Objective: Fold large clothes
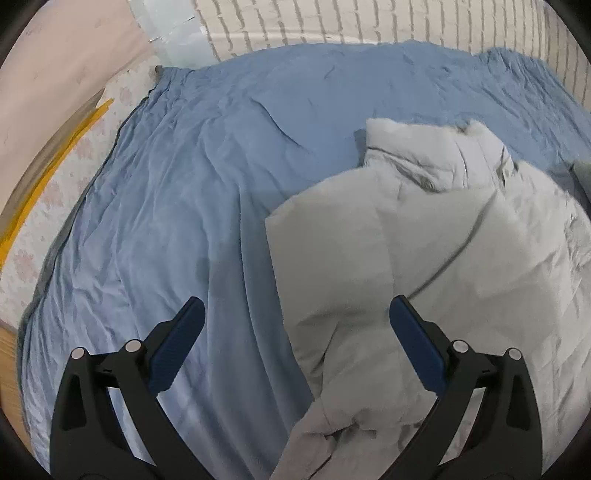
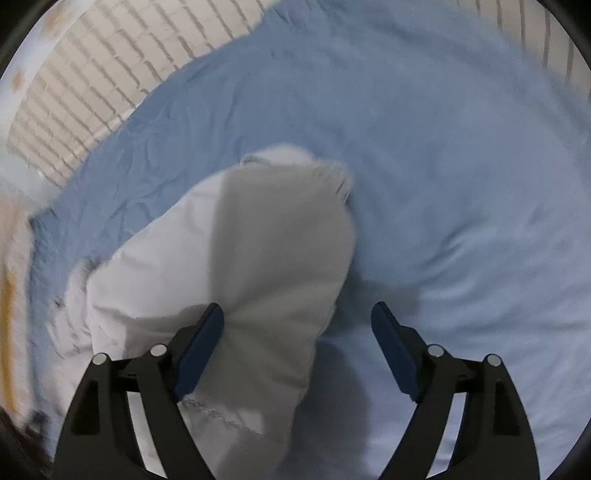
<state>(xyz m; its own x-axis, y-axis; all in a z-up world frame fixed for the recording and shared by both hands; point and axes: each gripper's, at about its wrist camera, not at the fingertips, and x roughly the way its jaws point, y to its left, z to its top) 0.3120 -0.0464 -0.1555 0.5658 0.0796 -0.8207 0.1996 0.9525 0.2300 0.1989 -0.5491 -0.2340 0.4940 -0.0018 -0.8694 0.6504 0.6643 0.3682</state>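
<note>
A large pale grey padded garment lies bunched on a blue bedsheet, right of centre in the left wrist view. My left gripper is open above the garment's left edge, holding nothing. In the right wrist view the same garment stretches away from the camera over the sheet. My right gripper is open, its jaws wide apart. Its left finger touches or overlaps the garment's near part. This view is blurred by motion.
A white brick-patterned wall runs along the far side of the bed. A floral sheet with a yellow strip and a pinkish surface lie at the left. The sheet is wrinkled.
</note>
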